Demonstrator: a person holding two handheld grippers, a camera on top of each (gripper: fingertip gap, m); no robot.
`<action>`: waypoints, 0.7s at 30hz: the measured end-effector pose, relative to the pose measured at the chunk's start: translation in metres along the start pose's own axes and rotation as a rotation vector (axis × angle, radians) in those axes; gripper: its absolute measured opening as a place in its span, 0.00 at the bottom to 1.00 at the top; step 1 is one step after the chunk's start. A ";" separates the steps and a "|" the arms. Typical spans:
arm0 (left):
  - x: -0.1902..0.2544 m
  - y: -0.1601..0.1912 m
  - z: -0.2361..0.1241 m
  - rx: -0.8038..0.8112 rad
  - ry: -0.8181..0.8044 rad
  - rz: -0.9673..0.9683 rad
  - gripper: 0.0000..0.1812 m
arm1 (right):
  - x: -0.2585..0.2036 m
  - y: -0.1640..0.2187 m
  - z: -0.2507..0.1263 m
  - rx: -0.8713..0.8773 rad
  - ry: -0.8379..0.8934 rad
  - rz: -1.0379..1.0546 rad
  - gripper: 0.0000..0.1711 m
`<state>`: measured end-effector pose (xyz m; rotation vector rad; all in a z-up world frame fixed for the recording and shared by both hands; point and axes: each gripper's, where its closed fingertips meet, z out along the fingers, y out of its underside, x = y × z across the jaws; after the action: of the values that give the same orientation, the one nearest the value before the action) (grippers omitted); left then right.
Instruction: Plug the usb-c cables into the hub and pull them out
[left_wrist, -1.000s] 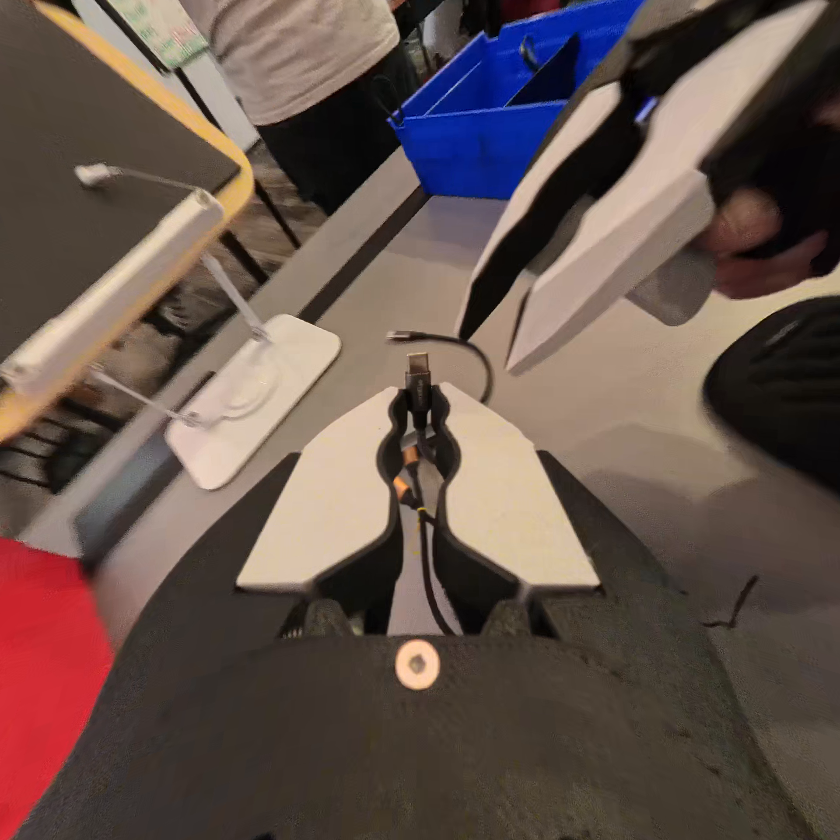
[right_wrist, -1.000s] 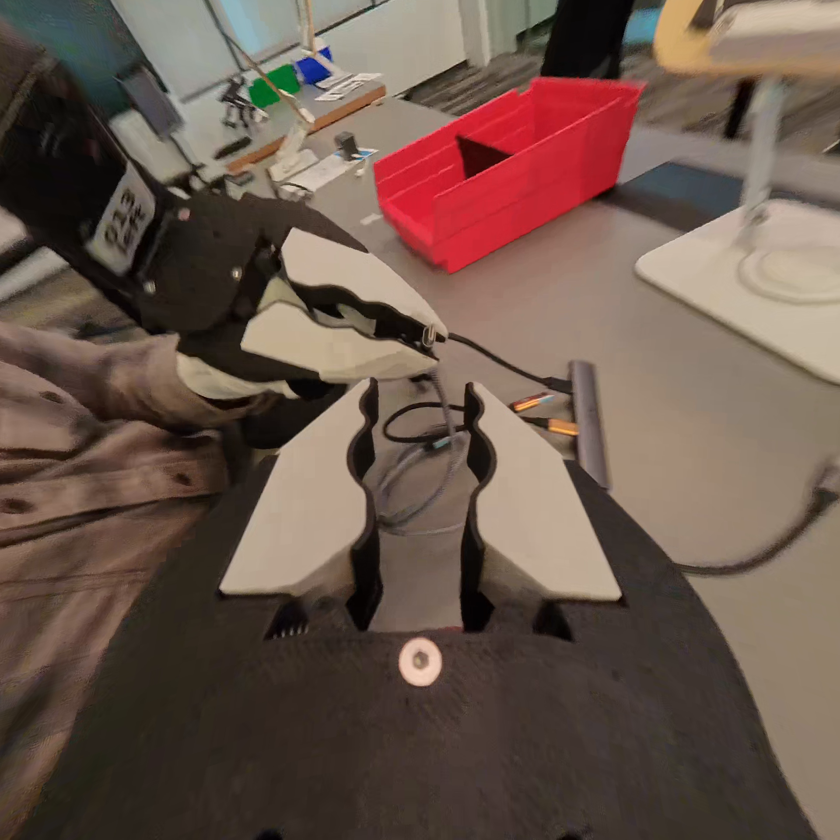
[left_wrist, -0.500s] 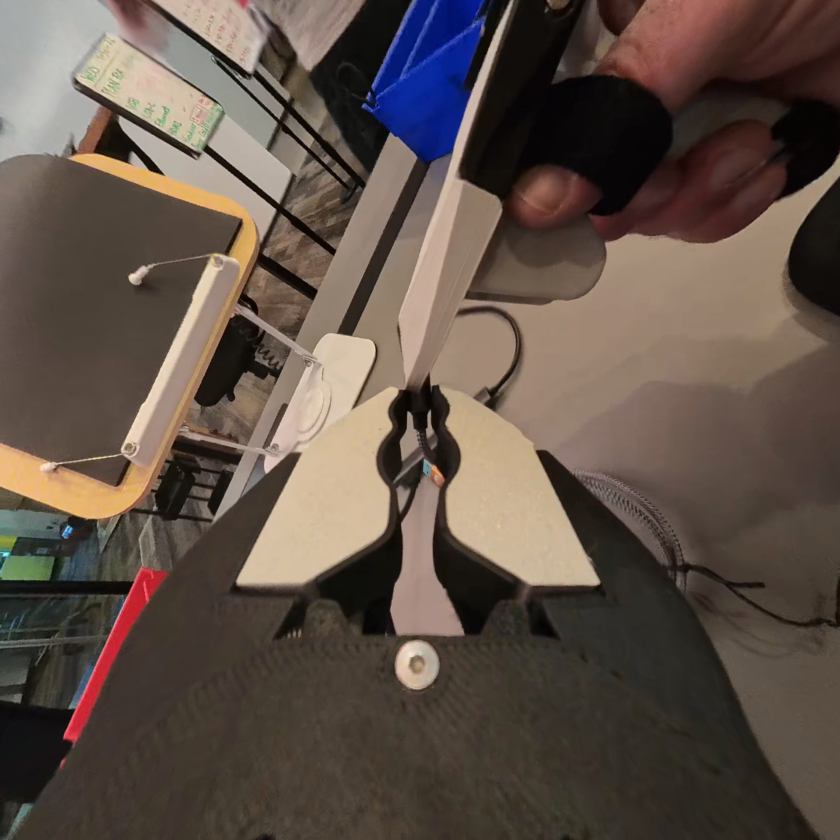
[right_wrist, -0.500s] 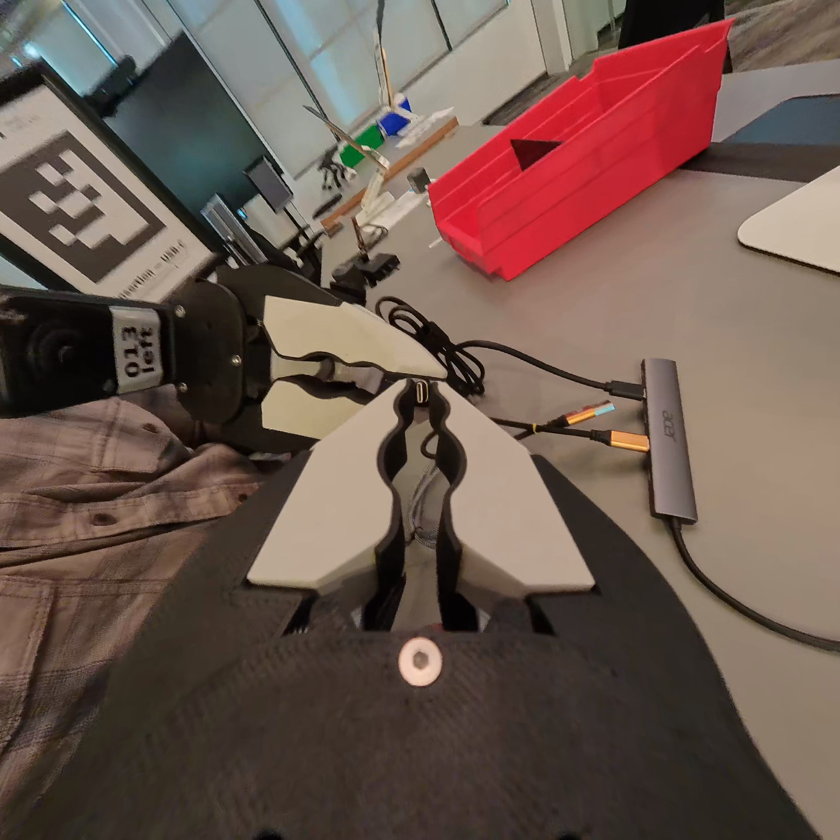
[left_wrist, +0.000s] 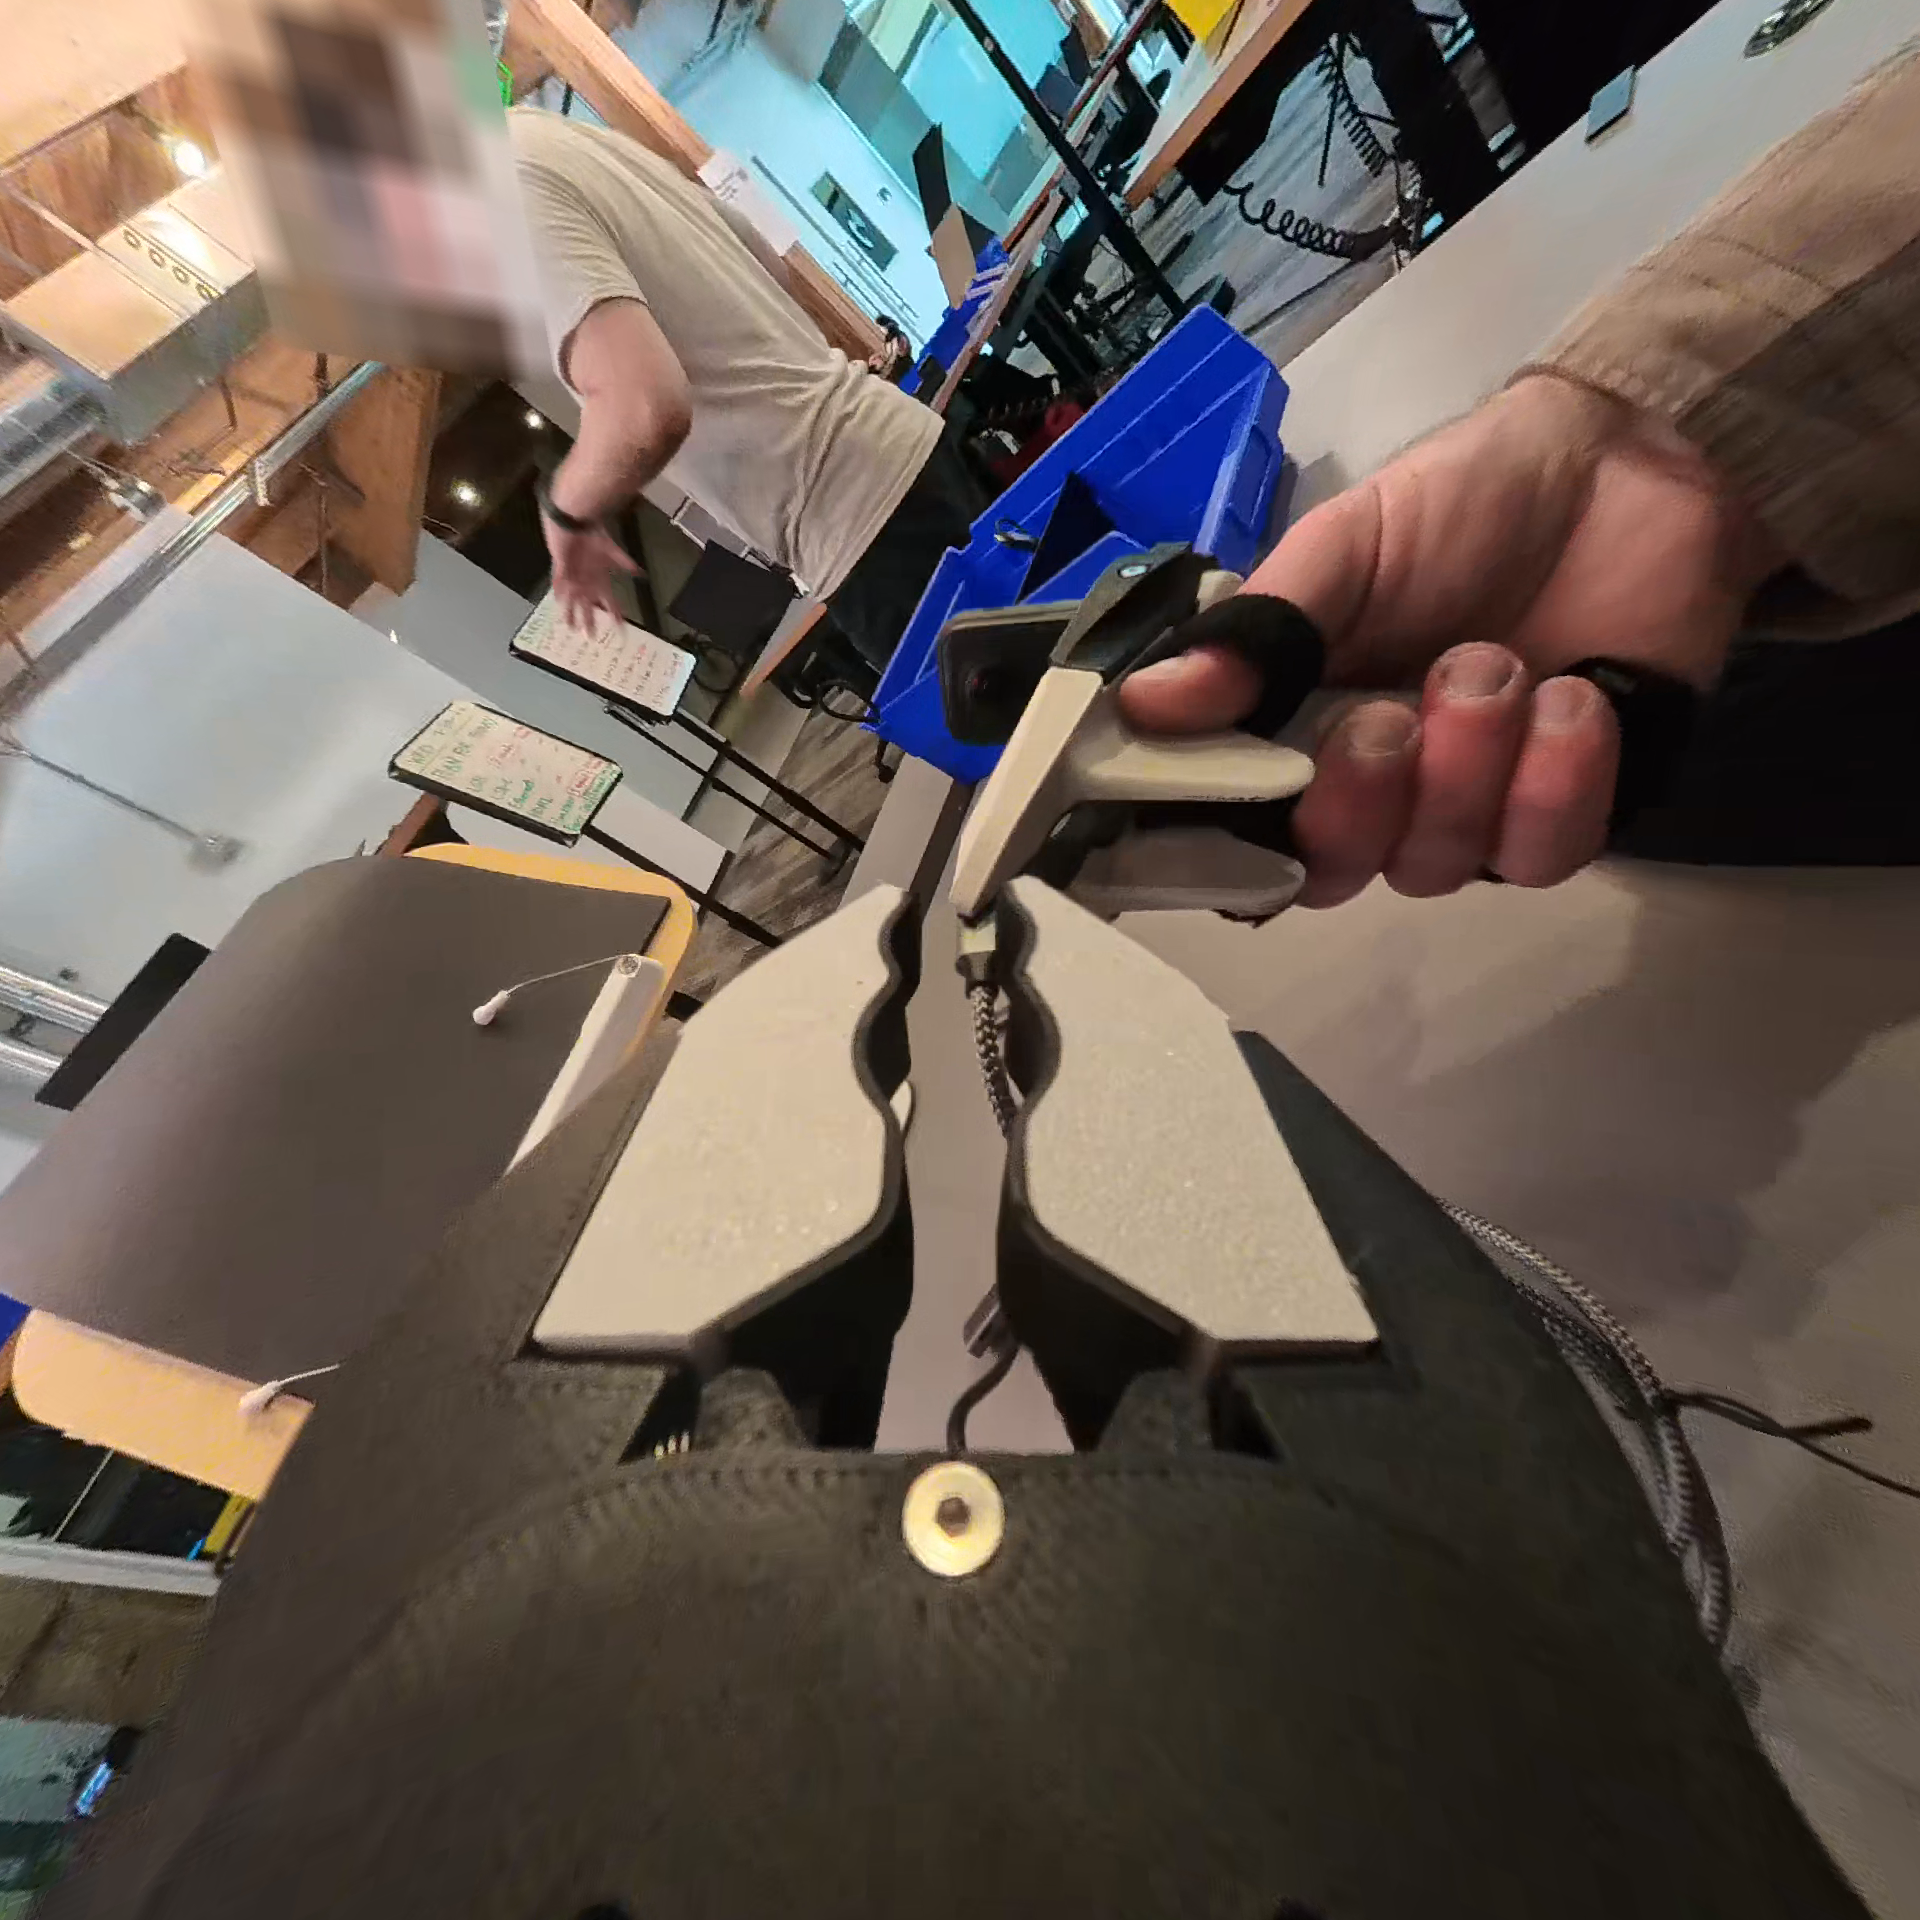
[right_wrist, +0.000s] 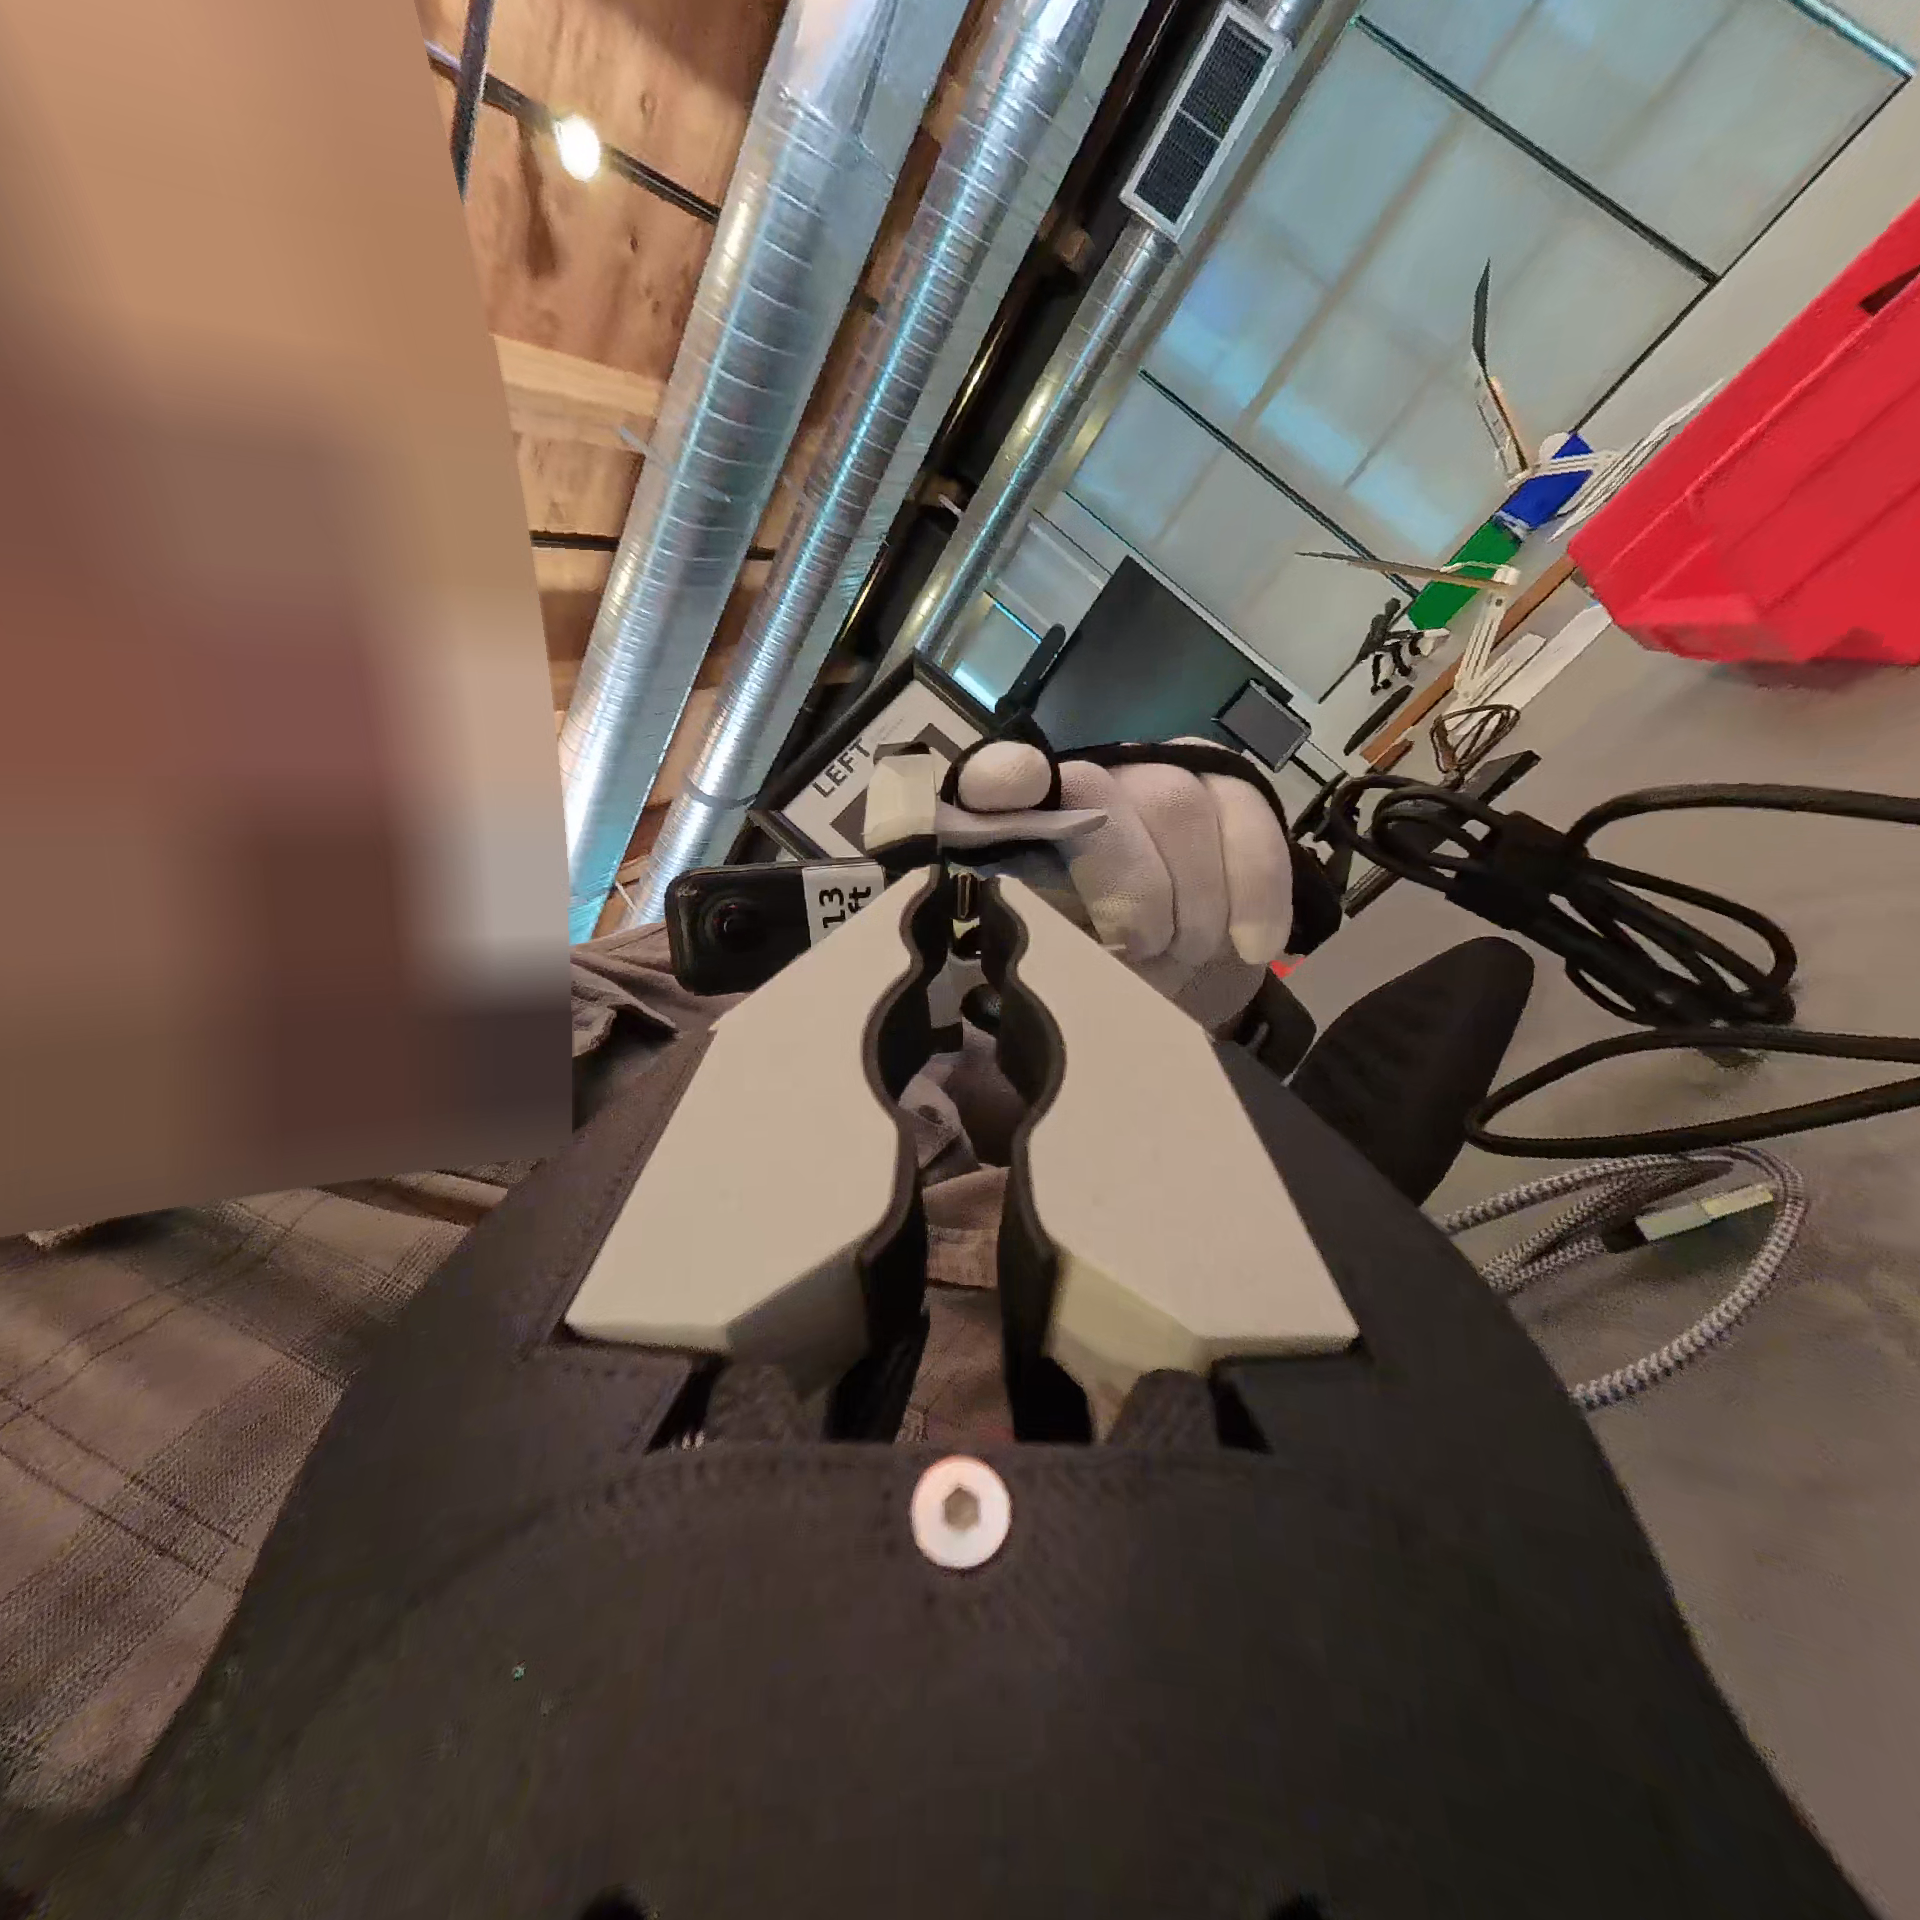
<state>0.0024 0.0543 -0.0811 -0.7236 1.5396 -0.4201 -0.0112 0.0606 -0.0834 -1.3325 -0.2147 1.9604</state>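
Observation:
In the left wrist view a silver USB-C plug (left_wrist: 971, 940) on a grey braided cable (left_wrist: 992, 1049) stands between my left gripper's (left_wrist: 958, 902) fingertips. The left jaws are parted, with a gap on the plug's left side. My right gripper (left_wrist: 964, 902) comes down from the upper right and pinches the plug's tip. In the right wrist view my right gripper (right_wrist: 961, 883) is shut on the plug (right_wrist: 966, 896), with the left gripper (right_wrist: 940, 831) facing it just behind. Both are raised above the grey table (left_wrist: 1558, 1039). The hub is not in view.
A coiled black cable (right_wrist: 1558, 883) and the braided cable's other plug (right_wrist: 1704, 1210) lie on the table. A second small plug (left_wrist: 982, 1330) lies below the left gripper. There are a red bin (right_wrist: 1766, 499), a blue bin (left_wrist: 1122, 499), a black board on a stand (left_wrist: 312, 1039), and a person (left_wrist: 748, 364) behind. The grippers are tip to tip, or close to it.
Both grippers rose and tilted upward. The right gripper closed on the plug's tip. The left gripper, earlier shut on the plug, has opened.

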 end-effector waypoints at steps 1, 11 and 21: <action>0.001 0.001 0.000 -0.003 0.002 0.003 0.06 | -0.001 0.001 0.000 -0.001 -0.009 0.002 0.02; 0.007 0.004 0.001 0.026 0.029 -0.031 0.11 | -0.005 0.003 -0.003 0.019 -0.036 0.031 0.02; 0.007 0.008 0.002 -0.013 0.015 -0.060 0.06 | 0.003 -0.003 -0.004 0.041 0.055 -0.007 0.20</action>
<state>0.0025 0.0558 -0.0919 -0.7800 1.5382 -0.4618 -0.0063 0.0635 -0.0854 -1.3559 -0.1515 1.9095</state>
